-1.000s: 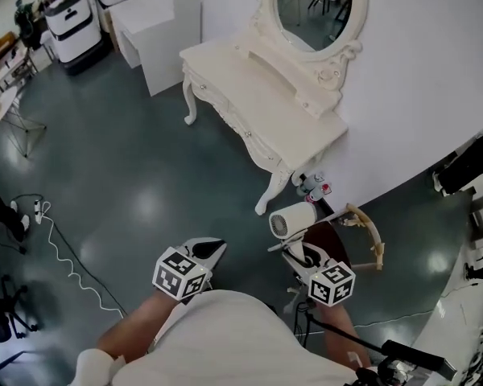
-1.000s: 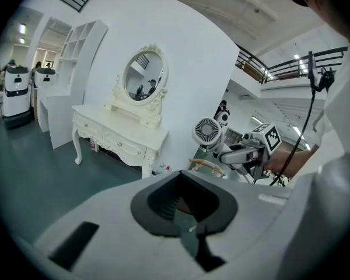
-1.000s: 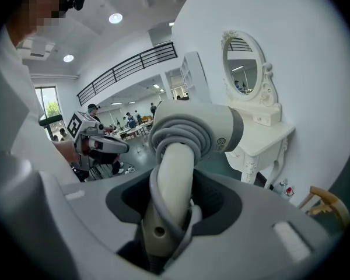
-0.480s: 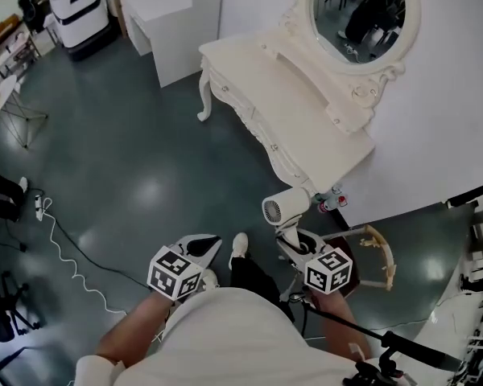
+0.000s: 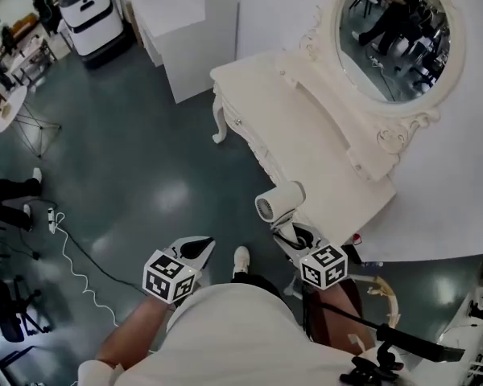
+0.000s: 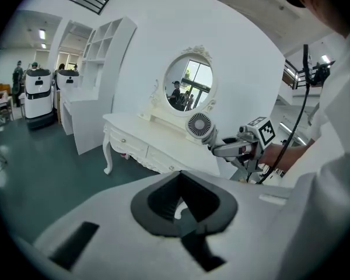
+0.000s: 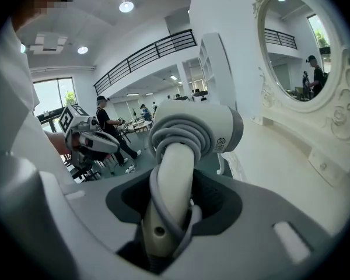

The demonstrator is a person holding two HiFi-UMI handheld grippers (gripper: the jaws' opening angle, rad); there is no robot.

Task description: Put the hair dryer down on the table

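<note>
A white hair dryer (image 5: 279, 202) with its grey cord wound round the handle stands upright in my right gripper (image 5: 294, 236), which is shut on the handle. In the right gripper view the hair dryer (image 7: 192, 136) fills the middle, its handle between the jaws. It hangs in the air just off the near front edge of the white dressing table (image 5: 306, 131). My left gripper (image 5: 195, 248) is lower left over the floor, its jaws together with nothing in them. From the left gripper view the hair dryer (image 6: 199, 125) shows in front of the table (image 6: 146, 136).
An oval mirror (image 5: 394, 30) stands at the back of the table. A white cabinet (image 5: 177, 22) and white machines (image 5: 88, 6) stand at the far left. A cable (image 5: 72, 248) lies on the green floor. A wooden frame (image 5: 384, 292) is by my right side.
The view has closed in on the dressing table, which now sits larger and nearer. The hair dryer, still held, has come up to the table's front edge. The left gripper keeps its place.
</note>
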